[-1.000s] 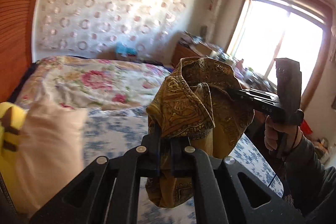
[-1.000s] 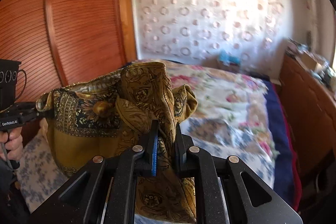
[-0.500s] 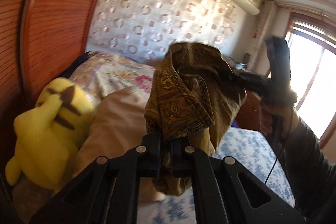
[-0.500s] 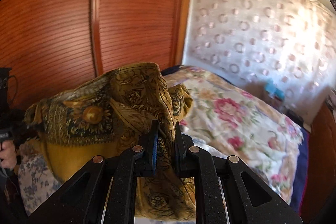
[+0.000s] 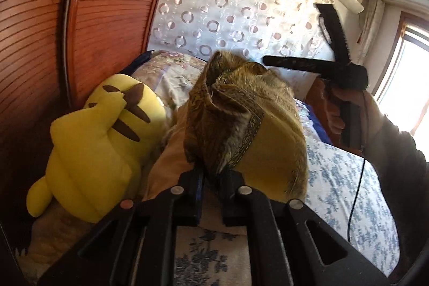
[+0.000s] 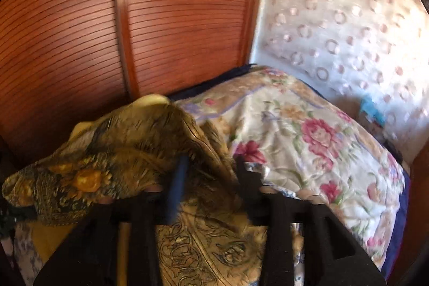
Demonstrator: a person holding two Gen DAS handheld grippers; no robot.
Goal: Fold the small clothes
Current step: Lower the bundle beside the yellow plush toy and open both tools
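A mustard-yellow patterned garment (image 5: 241,119) hangs in the air above the bed. My left gripper (image 5: 213,174) is shut on a bunched edge of it. In the left wrist view my right gripper (image 5: 268,61) sits just above the garment's top, held by a hand, and no longer grips it. In the right wrist view the right gripper (image 6: 210,165) has its jaws spread apart, with the garment (image 6: 120,152) draped loosely over and between the fingers. The frame is blurred.
A yellow plush toy (image 5: 102,141) and a beige pillow (image 5: 166,165) lie at the bed's left. A floral quilt (image 6: 308,141) covers the far bed, a blue-print sheet (image 5: 348,192) the near part. A wooden slatted wardrobe (image 6: 134,18) stands alongside.
The right gripper's jaws have opened and let go of the garment. Both grippers swung left and down toward the pillow and plush toy. The left grip is unchanged.
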